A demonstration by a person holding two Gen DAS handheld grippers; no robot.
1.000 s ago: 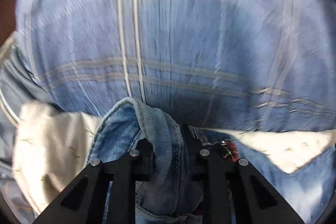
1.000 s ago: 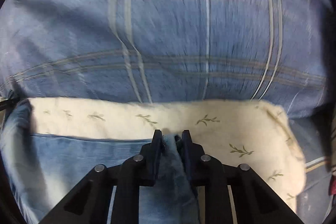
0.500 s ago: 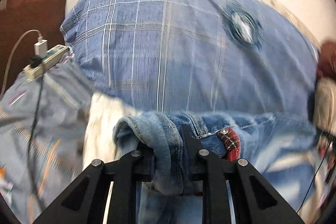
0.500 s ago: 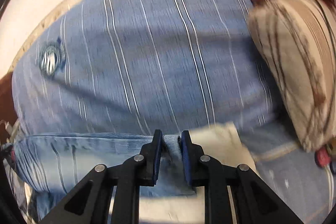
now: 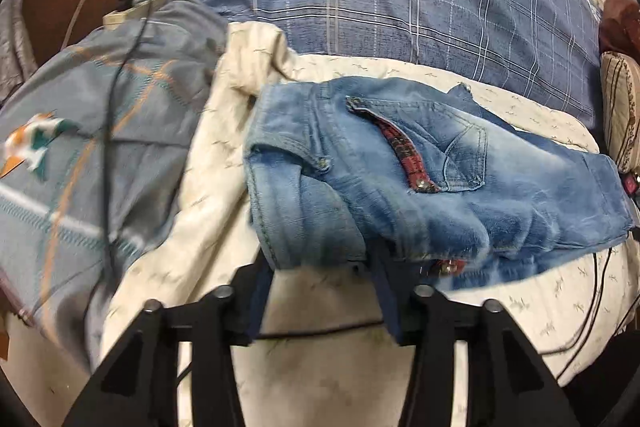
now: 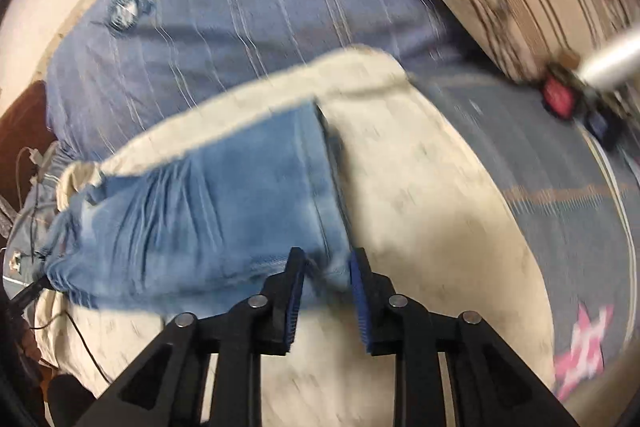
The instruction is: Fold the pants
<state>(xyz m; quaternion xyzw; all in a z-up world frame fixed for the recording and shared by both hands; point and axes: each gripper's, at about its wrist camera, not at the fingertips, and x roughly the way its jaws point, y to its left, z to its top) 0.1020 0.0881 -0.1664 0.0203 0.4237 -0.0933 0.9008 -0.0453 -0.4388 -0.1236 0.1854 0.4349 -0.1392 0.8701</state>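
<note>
Both sets of jaws opening over folded pants (image 5: 420, 179) on a cream sheet (image 5: 192, 211).
Left gripper (image 5: 320, 287) stands apart, denim edge draped over its tips, unpinched; right gripper (image 6: 326, 287) parts around a hem corner, pads off the cloth; the fold looks laid, perhaps only smoothing or another fold left.

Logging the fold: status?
Left gripper and right gripper jaws opening, denim between. Jeans folded on cream sheet. Black cable beneath.
</note>
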